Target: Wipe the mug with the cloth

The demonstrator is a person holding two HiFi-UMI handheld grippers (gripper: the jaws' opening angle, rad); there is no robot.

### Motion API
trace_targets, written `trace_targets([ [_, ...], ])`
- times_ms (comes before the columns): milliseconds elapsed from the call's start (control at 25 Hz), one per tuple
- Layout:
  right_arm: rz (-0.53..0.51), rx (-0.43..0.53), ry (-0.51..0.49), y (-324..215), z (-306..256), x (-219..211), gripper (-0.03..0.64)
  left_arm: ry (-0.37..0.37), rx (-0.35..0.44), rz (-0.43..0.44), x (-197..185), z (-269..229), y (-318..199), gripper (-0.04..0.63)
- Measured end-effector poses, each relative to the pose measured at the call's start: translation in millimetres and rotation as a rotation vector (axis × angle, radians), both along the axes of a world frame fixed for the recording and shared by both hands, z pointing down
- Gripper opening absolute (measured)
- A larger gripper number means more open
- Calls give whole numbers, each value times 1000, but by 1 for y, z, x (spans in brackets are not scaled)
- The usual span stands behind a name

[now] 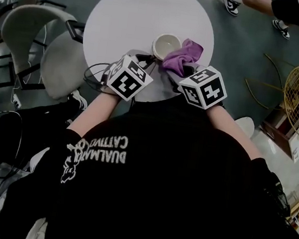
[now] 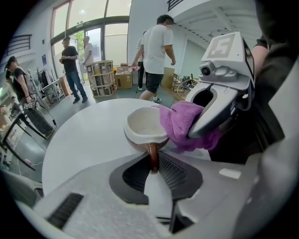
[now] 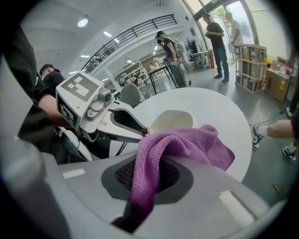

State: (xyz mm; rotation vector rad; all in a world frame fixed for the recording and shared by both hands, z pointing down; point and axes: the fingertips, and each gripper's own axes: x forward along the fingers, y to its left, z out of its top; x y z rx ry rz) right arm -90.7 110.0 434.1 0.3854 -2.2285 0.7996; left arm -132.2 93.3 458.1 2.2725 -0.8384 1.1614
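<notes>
Left gripper view: L claw (image 2: 153, 164) status?
— Clamped on brown handle (image 2: 153, 154) of cream ceramic mug (image 2: 144, 127), mug just ahead.
— R claw (image 3: 147, 175)?
— Grips purple microfibre cloth (image 3: 184, 142); cloth drapes fwd, touching mug's side.

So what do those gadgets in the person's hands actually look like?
Each is a pale grey shell, the left gripper and right gripper alike, with dark ribbed pads inside the jaws and a camera. Each carries a white cube printed with black square markers. The person wears a black top with white lettering.
</notes>
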Motion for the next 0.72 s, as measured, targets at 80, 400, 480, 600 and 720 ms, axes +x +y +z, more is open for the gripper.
trace_targets([
  [80, 17, -2, 6, -2, 1, 3, 51, -2, 1, 2, 0, 0, 0, 67],
  [400, 70, -8, 18, -6, 0, 16, 55, -8, -4, 8, 5, -1, 2, 66],
  [480, 91, -13, 21, -8, 1, 21, 57, -6, -5, 6, 7, 0, 1, 66],
  [600, 124, -23, 29, -14, 3, 26, 57, -2, -9, 6, 7, 0, 0, 66],
  [720, 149, -32, 45, -19, 2, 33, 57, -1, -15, 6, 7, -1, -1, 66],
])
